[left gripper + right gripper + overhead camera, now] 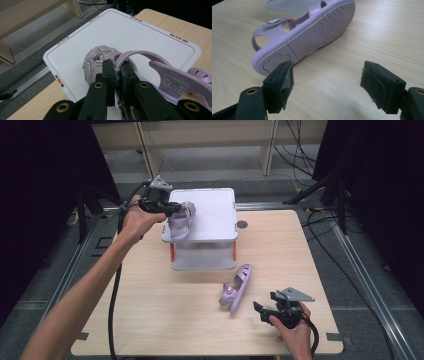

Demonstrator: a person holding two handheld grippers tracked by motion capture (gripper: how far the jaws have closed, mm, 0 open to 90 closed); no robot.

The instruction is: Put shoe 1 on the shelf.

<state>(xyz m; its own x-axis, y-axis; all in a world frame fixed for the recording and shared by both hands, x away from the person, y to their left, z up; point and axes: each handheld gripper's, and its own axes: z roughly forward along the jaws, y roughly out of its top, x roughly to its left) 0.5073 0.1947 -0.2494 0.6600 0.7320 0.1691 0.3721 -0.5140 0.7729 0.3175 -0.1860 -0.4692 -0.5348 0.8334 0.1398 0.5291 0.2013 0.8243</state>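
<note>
left gripper [117, 68] holds a sandal [100, 62] over the white box [212, 215].
its jaws are clamped on the sandal's strap, the toe seemingly just above the lid. the right gripper [325, 85] rests on the worktop [165, 315], jaws wide apart, just beside the second sandal [312, 32] lying on its side.

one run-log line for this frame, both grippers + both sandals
left gripper: shut on held sandal, over white box lid | right gripper: open, low over table | second sandal: on its side, untouched
</note>
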